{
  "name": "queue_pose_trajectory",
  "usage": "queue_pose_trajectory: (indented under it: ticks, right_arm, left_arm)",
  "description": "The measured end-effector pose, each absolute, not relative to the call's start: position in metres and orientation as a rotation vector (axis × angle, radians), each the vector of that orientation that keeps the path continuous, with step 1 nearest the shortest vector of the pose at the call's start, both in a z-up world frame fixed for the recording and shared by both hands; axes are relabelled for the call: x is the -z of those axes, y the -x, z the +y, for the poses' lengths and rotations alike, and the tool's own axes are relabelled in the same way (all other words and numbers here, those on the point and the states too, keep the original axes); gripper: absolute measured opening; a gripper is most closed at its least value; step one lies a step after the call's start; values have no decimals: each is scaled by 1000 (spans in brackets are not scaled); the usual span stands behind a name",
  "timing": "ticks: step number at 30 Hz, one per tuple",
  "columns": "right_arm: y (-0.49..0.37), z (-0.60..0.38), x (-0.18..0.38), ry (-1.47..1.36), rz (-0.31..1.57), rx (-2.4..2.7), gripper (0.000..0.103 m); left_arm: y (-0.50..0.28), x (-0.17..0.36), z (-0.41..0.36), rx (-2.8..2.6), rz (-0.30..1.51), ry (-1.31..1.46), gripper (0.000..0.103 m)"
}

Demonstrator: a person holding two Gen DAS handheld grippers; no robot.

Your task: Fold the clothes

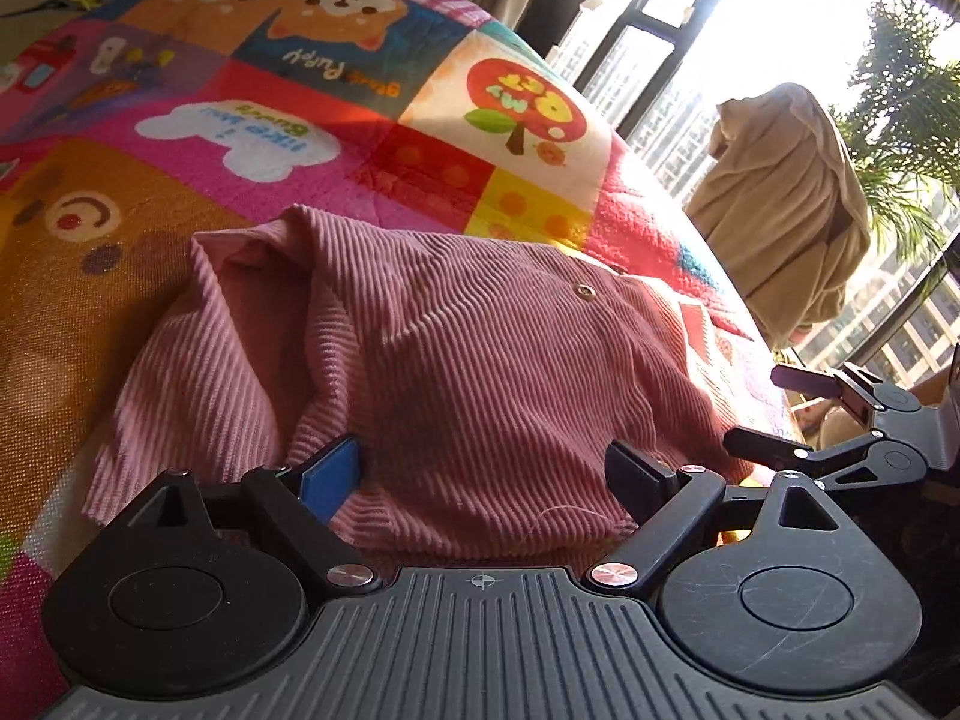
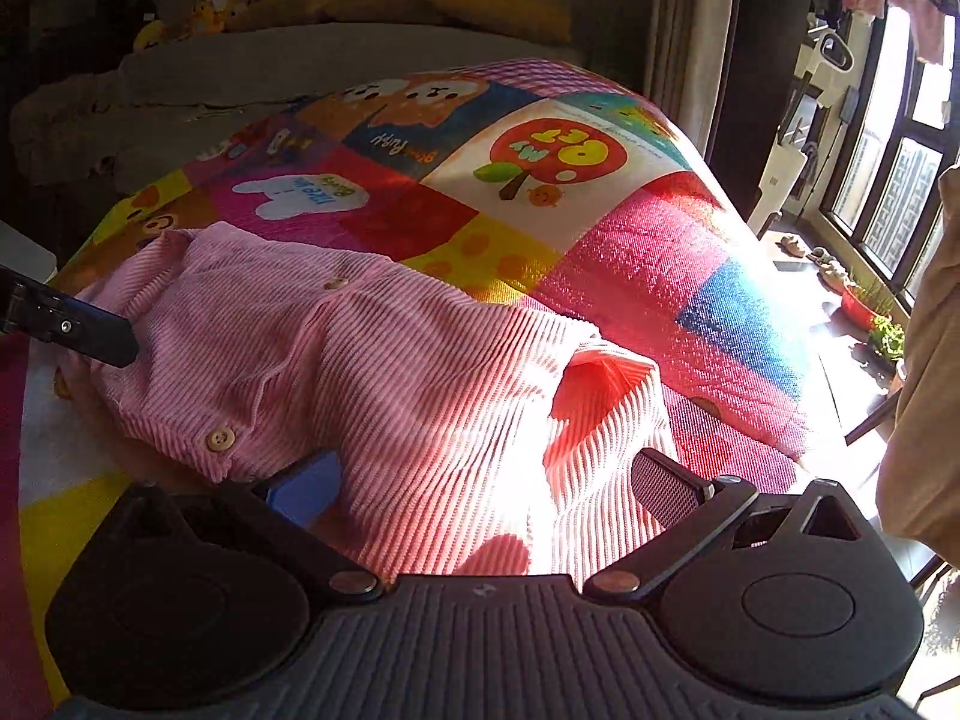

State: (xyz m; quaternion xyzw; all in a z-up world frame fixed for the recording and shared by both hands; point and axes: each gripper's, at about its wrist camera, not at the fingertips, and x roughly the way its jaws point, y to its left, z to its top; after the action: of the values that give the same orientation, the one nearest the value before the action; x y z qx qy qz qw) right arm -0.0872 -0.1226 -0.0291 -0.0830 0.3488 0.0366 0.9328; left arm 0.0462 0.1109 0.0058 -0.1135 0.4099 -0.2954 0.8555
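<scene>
The pink corduroy garment (image 1: 456, 360) lies bunched on the patchwork quilt (image 1: 252, 120), one button (image 1: 583, 291) facing up, placed near the bed edge within reach for folding. The left gripper (image 1: 486, 480) is released, its jaws spread wide over the near hem without pinching it. The right gripper (image 2: 486, 486) is likewise spread over the sunlit hem, pads clear of the cloth. Glare washes out the fabric there; the garment's sleeves and overall outline cannot be made out.
</scene>
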Motion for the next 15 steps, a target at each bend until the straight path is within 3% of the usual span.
queue_pose_trajectory:
  ticks: [5,10,15]
  right_arm:
    - [77,-108,51,212,755,-83,103]
    - [80,-108,31,199,744,-109,103]
    - [72,-83,0,68,676,-264,103]
  left_arm:
    - [-37,-15,119,600,858,208,93]
    - [-40,-26,159,405,793,247,95]
    - [-62,-13,171,304,841,295,95]
